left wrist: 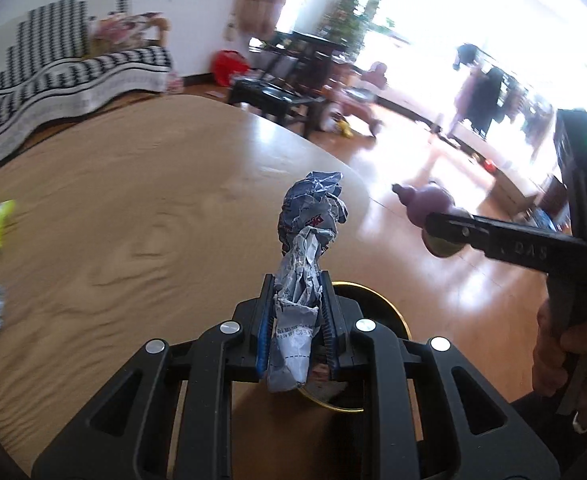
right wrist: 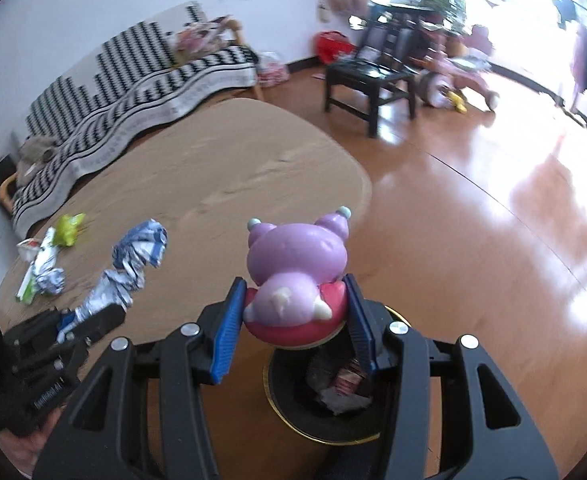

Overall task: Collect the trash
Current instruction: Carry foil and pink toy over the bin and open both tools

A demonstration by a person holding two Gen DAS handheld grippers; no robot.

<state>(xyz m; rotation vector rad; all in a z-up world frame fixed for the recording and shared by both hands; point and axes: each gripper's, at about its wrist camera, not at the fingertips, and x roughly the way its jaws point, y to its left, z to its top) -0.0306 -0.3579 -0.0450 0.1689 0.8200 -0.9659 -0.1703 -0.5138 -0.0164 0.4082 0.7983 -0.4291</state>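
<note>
Holding 2 items over the bin (right wrist: 293, 412) — you've got both grippers loaded.

L gripper (left wrist: 297, 312): clenched on crumpled wrapper (left wrist: 309, 224), lower end pinched between pads, top sticking up, bin's gold rim just behind it; looks staged for the drop. R gripper (right wrist: 295, 312): clamped on purple toy (right wrist: 297, 272) by its red base, directly above the bin opening, trash visible inside. Pending on table (right wrist: 213, 176): 1 silver-blue wrapper (right wrist: 49, 278), 1 green scrap (right wrist: 69, 230), white-green pkg (right wrist: 37, 268), at far edge by the couch (right wrist: 133, 80).
</note>
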